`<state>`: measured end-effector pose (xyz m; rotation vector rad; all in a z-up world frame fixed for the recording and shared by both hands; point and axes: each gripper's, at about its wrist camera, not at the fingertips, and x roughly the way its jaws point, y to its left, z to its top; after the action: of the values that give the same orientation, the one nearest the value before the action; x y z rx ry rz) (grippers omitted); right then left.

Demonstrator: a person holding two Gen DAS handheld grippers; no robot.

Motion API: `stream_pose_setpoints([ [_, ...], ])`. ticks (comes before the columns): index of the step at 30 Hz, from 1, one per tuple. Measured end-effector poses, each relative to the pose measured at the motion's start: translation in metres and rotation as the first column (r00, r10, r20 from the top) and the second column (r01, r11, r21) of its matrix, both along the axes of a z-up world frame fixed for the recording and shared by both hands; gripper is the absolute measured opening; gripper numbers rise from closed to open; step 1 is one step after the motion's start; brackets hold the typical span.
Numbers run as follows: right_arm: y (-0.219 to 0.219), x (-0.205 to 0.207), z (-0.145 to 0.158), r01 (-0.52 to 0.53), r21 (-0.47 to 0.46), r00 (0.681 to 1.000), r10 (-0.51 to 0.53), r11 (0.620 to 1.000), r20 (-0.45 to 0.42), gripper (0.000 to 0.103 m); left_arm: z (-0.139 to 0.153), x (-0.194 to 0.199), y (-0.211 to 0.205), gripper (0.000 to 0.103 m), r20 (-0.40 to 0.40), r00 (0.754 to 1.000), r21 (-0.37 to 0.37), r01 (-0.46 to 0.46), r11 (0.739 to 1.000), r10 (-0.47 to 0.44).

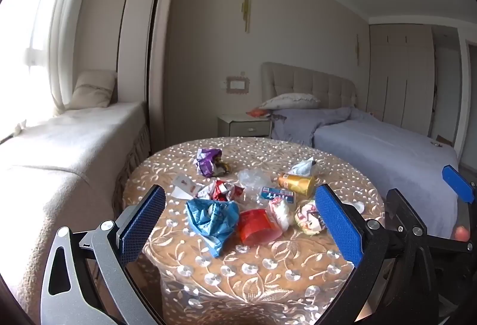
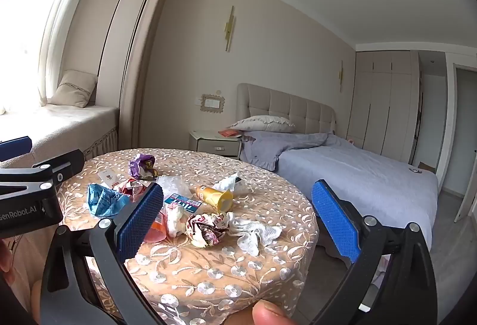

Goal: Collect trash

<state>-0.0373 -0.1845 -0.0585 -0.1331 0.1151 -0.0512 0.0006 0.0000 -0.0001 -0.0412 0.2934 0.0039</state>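
Both tongs are wide open and nothing is between their blue pads. The left gripper [image 1: 240, 225] hangs over the near edge of a round table [image 1: 268, 274] with a flowered lace cloth; the right gripper [image 2: 237, 219] is beside it, a little to the right, and a fingertip [image 2: 269, 314] shows at the bottom of the right wrist view.

The trash lies in a loose heap in the middle of the table. Nearest are a crumpled blue bag [image 1: 212, 219], a red cup [image 1: 258, 225] on its side and a crumpled flowered paper [image 2: 205, 226]. Just beside this paper, on the right side of the table, lies a white tissue [image 2: 256, 231]. Behind them are a red and white wrapper [image 1: 222, 189], a blue card with a barcode [image 2: 183, 201], a clear plastic bag [image 1: 253, 177] and a yellow paper cup [image 1: 296, 183] lying on its side. Farther back sits a purple wrapper [image 1: 207, 161], apart from the rest.

Beyond the table stand a small nightstand [image 1: 244, 125] and a bed [image 1: 387, 152] with a pale purple cover; on the left is a window seat [image 1: 59, 146] with a cushion [image 1: 92, 89]
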Motion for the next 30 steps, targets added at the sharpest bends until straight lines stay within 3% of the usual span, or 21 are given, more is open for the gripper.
stream_pose_setpoints([
  [30, -0.0062, 0.0048, -0.0077, 0.014, 0.018, 1.0, -0.013, 1.0, -0.017, 0.099, -0.0053, 0.0021, -0.0037, 0.098, -0.005, 1.0, 0.015, 0.004, 1.0, -0.004],
])
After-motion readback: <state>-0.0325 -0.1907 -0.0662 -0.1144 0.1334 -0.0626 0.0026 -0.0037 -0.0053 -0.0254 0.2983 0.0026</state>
